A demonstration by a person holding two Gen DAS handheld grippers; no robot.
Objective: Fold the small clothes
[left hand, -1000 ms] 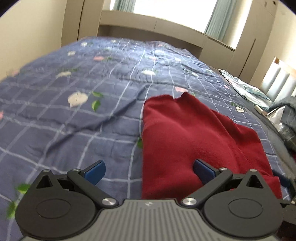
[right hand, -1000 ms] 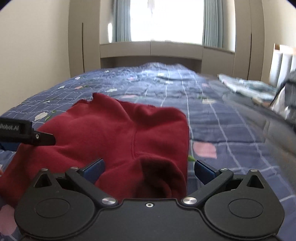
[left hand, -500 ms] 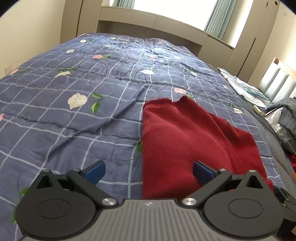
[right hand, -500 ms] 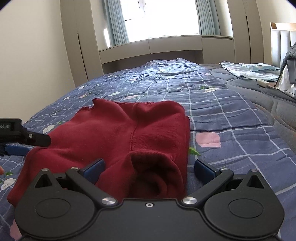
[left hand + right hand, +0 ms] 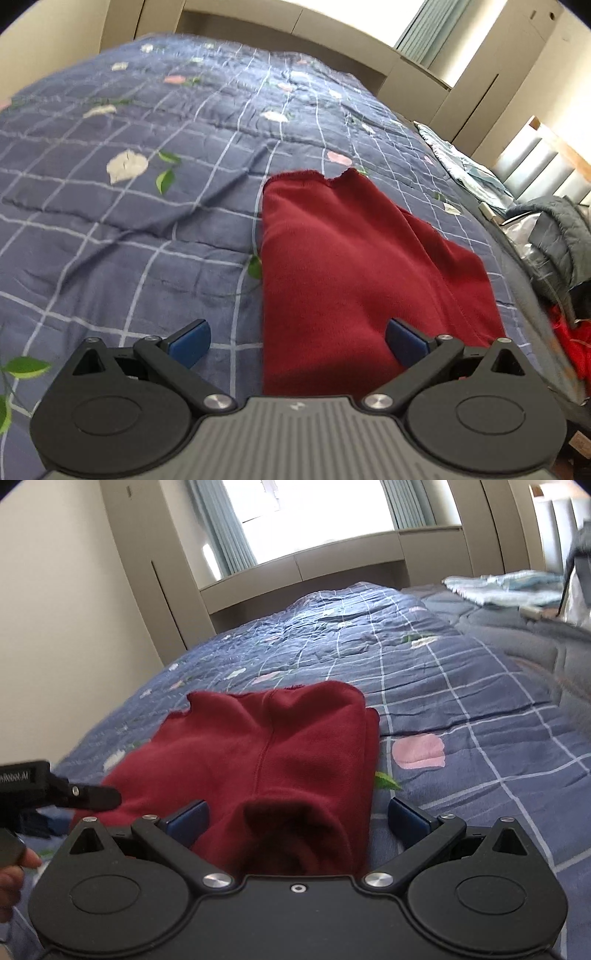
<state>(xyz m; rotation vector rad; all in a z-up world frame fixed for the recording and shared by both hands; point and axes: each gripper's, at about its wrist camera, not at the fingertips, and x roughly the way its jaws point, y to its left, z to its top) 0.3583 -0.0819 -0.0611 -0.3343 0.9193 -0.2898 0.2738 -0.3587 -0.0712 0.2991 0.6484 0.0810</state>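
A small dark red garment (image 5: 351, 266) lies flat on the blue checked bedspread (image 5: 129, 206), folded lengthwise. My left gripper (image 5: 297, 341) is open above its near left edge, holding nothing. In the right wrist view the same red garment (image 5: 266, 746) lies ahead with a rolled cuff opening near the camera. My right gripper (image 5: 297, 818) is open, its jaws standing either side of that near end, holding nothing. The left gripper's body (image 5: 55, 794) shows at the left edge of the right wrist view.
A pale blue cloth (image 5: 506, 589) lies at the far right of the bed. A grey jacket (image 5: 554, 236) and a red item (image 5: 569, 347) lie at the right edge. A wall (image 5: 55, 627) and cabinets (image 5: 332, 557) bound the bed.
Both grippers stay open. Both cameras have tilted and shifted slightly over the garment. The red garment has not moved.
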